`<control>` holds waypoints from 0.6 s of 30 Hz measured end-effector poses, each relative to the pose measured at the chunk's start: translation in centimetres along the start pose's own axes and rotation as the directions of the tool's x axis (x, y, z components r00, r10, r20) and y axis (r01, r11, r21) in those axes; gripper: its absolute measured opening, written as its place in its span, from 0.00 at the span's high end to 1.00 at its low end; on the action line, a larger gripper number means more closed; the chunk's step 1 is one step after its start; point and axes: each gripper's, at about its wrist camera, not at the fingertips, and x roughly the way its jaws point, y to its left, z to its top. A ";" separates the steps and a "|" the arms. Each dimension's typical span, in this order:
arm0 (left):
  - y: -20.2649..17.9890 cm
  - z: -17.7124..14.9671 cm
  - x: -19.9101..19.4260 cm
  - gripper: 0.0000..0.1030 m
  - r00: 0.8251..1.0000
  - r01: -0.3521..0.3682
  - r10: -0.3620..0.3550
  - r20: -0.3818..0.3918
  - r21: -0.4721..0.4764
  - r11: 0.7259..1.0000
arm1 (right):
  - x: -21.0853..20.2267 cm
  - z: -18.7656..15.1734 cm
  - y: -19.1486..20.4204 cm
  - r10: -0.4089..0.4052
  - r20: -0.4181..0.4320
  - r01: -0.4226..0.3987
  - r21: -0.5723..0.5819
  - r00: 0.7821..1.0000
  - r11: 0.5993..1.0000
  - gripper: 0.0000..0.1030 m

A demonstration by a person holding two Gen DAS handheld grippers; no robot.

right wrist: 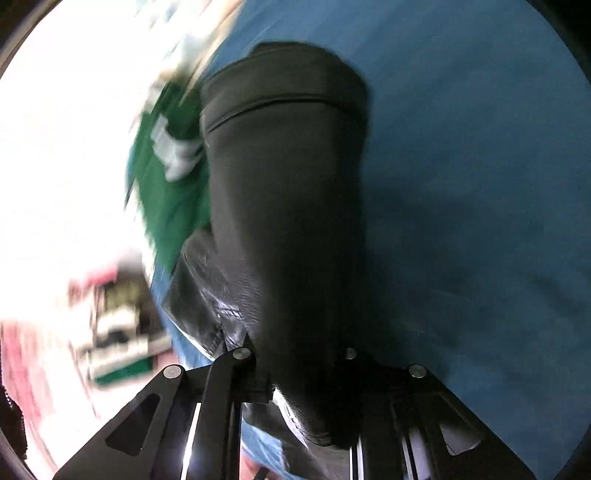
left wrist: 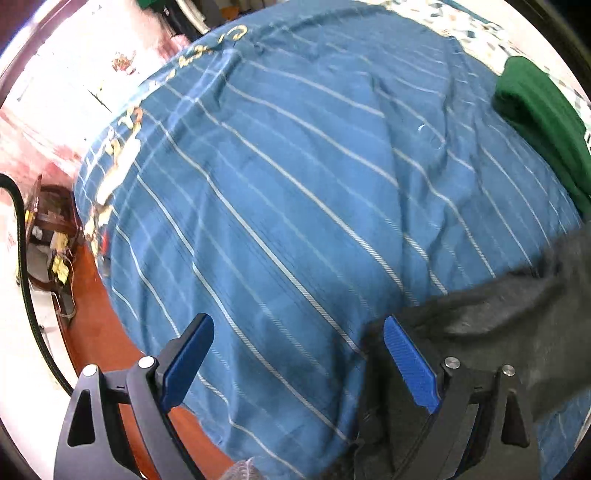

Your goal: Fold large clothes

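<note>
A black garment (left wrist: 517, 306) lies at the lower right of the left wrist view on a blue striped bedsheet (left wrist: 277, 184). My left gripper (left wrist: 295, 354) is open and empty above the sheet, its right finger (left wrist: 410, 365) beside the garment's edge. In the right wrist view the black garment (right wrist: 288, 206) hangs lengthwise from my right gripper (right wrist: 295, 373), which is shut on it; the fingertips are hidden by the cloth. The view is blurred by motion.
A folded green garment (left wrist: 543, 125) lies on the bed at the right, also showing in the right wrist view (right wrist: 173, 199). A patterned sheet (left wrist: 476, 33) shows at the top. The bed edge, red floor (left wrist: 99, 332) and a wooden stand (left wrist: 51, 229) are at the left.
</note>
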 end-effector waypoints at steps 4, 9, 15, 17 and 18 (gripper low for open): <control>-1.8 -0.9 -0.1 0.08 0.999 0.041 -0.042 0.003 0.086 0.995 | -7.1 -1.2 -8.7 -0.150 0.069 0.141 0.126 0.986 0.982 0.84; -5.9 -2.9 1.6 0.08 0.998 0.066 -0.067 -0.005 0.219 0.973 | -8.8 -0.7 -14.7 -0.185 -0.028 0.187 0.199 0.982 0.962 0.58; -8.3 -5.0 6.5 0.06 0.998 0.050 -0.036 -0.054 0.280 0.959 | -12.8 -3.2 -10.3 -0.470 0.076 0.475 -0.097 0.880 0.874 0.50; -7.9 -4.7 7.4 0.00 0.997 0.065 -0.051 -0.062 0.257 0.964 | -12.9 -4.4 -7.1 -0.447 0.130 0.465 -0.255 0.885 0.848 0.50; -7.6 -4.5 7.7 0.00 0.995 0.086 -0.072 -0.067 0.251 0.964 | -11.2 -4.6 -4.5 -0.420 0.112 0.432 -0.341 0.900 0.835 0.50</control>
